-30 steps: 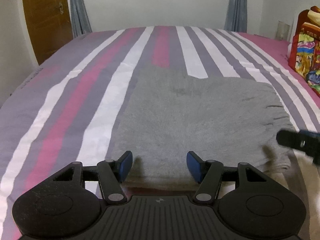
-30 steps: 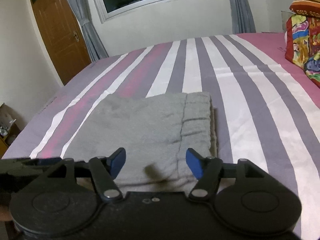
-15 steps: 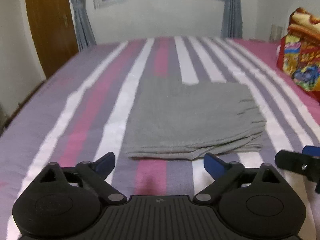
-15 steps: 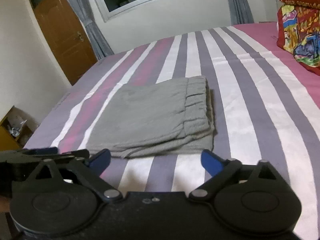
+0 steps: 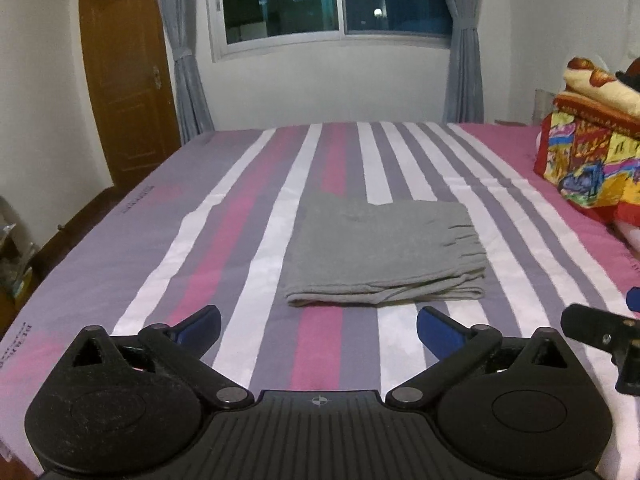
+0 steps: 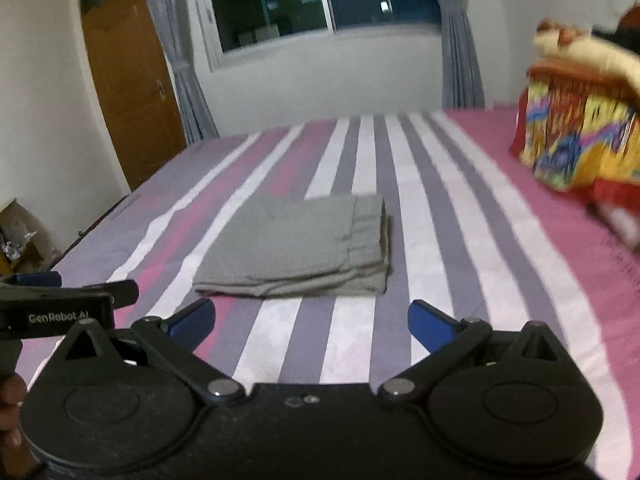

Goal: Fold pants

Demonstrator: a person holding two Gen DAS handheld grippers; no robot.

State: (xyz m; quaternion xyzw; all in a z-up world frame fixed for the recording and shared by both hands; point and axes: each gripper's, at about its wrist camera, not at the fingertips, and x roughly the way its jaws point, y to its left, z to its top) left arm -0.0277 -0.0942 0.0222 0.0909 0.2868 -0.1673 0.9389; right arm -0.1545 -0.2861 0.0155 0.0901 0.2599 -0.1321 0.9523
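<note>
The grey pants (image 5: 380,252) lie folded into a flat rectangle on the striped bed, also in the right wrist view (image 6: 304,248). The waistband end is on the right side. My left gripper (image 5: 318,328) is open and empty, held above the near part of the bed, well short of the pants. My right gripper (image 6: 312,320) is open and empty too, also back from the pants' near edge. Each gripper shows at the edge of the other's view: the right one (image 5: 600,332), the left one (image 6: 68,304).
The bed (image 5: 200,248) has pink, white and purple stripes. A colourful stack of folded blankets (image 5: 592,152) sits at the right side. A wooden door (image 5: 128,92), a window with curtains (image 5: 332,0) and cluttered floor at the left (image 6: 16,236) lie beyond.
Both grippers have pulled back and up from the folded pants and opened wider. The pants stay flat on the bed and look smaller and farther away.
</note>
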